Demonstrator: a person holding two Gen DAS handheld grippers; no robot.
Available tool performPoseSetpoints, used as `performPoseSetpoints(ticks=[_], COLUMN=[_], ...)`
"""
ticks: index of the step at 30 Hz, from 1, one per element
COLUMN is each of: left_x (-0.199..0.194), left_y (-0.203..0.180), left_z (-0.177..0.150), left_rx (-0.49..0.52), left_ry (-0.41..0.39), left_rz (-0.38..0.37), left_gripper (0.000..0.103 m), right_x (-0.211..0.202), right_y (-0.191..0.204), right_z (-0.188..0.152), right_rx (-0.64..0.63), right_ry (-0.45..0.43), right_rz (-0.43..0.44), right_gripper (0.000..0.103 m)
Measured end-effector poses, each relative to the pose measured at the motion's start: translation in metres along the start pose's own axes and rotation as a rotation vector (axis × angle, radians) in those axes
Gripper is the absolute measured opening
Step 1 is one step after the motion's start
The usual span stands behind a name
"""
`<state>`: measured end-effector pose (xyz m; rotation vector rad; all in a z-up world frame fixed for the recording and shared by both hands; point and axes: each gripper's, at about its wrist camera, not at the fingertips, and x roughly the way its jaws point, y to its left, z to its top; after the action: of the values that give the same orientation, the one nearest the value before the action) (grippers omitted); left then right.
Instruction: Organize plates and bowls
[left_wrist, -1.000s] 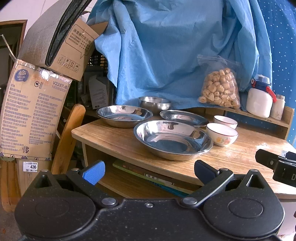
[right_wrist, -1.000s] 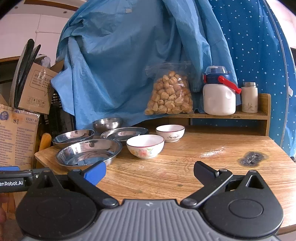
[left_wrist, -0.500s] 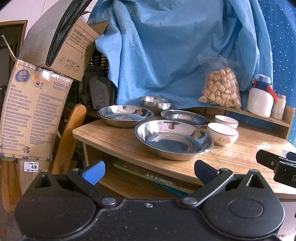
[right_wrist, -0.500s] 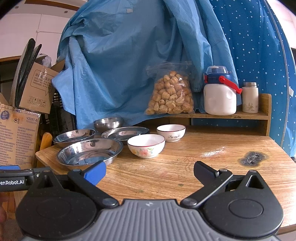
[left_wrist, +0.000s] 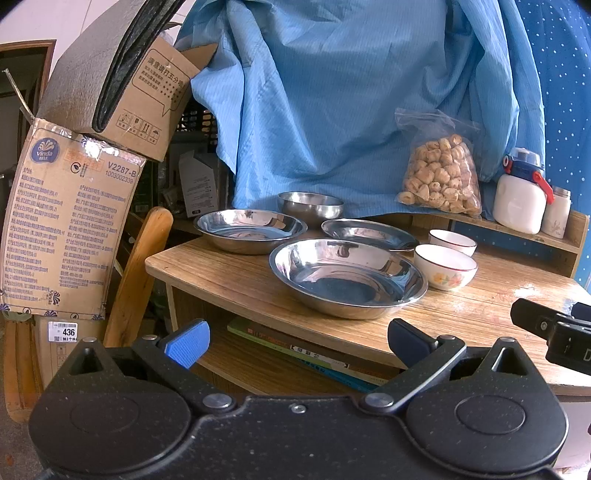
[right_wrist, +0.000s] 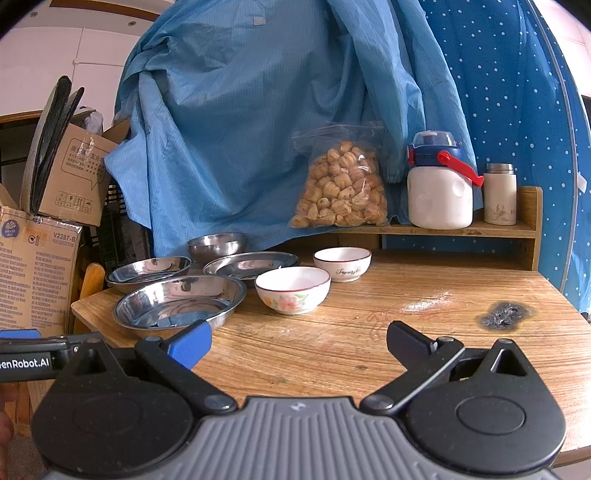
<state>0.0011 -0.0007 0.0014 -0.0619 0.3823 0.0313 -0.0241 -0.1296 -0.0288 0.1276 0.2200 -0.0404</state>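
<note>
We hold our left gripper with its jaws spread wide and nothing between them, off the near left edge of the wooden table, a little below the tabletop. Our right gripper is spread just as wide and equally empty, hanging over the table's near edge further to the right.

From the left gripper, the nearest steel plate lies straight ahead and slightly right, close to the front edge of the table. Beyond it to the left sits a second steel plate, to the right a shallower third plate, and behind both a small steel bowl.

From the right gripper, the flowered bowl lies ahead and just left of centre, with the red-rimmed bowl behind it and slightly right; the two stand near each other, apart.

So we judge the split plain: the left gripper is nearer the steel plates, the right nearer the two white bowls. Nothing is stacked yet, and each rim faces us side-on, so the first grasp likely comes in low, onto the near lip
</note>
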Motion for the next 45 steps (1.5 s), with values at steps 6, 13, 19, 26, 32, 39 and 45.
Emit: performPoseSetpoints(ticks=[6,13,19,26,32,39,45], left_x=[0.0001,0.0001,0.0010,0.0012,0.0011,0.0018,0.0023], left_y=[-0.0004,-0.0003,-0.0006,-0.0010,-0.0011,-0.0007,-0.0003], left_z=[-0.0001,-0.0004,-0.0016,-0.0025,-0.0025,-0.0029,-0.0037], left_rx=[-0.001,0.000,-0.002,-0.001,-0.002,0.000,0.000], left_ry=[0.001,0.001,0.008,0.012,0.012,0.016,0.017], left_rz=[0.001,0.000,0.000,0.002,0.003,0.001,0.001], left_gripper=[0.102,0.102,0.102,0.102,0.102,0.102,0.102], right_x=[-0.0002,-0.0006,-0.0005,-0.0003,0.0000,0.0001,0.0008], right_y=[0.0003,0.0009,0.0014,0.0011,0.0013,0.0008,0.0023], right_z=[0.0003,0.0008,0.0002,0.0002,-0.0001,0.0008,-0.0013], right_rx=[0.000,0.001,-0.002,-0.001,-0.001,0.000,-0.002], right_ry=[0.000,0.003,0.004,0.004,0.005,0.007,0.010], right_rz=[-0.001,0.000,0.002,0.001,0.003,0.002,0.003], right_gripper=[0.103,0.103,0.103,0.103,0.103,0.103,0.103])
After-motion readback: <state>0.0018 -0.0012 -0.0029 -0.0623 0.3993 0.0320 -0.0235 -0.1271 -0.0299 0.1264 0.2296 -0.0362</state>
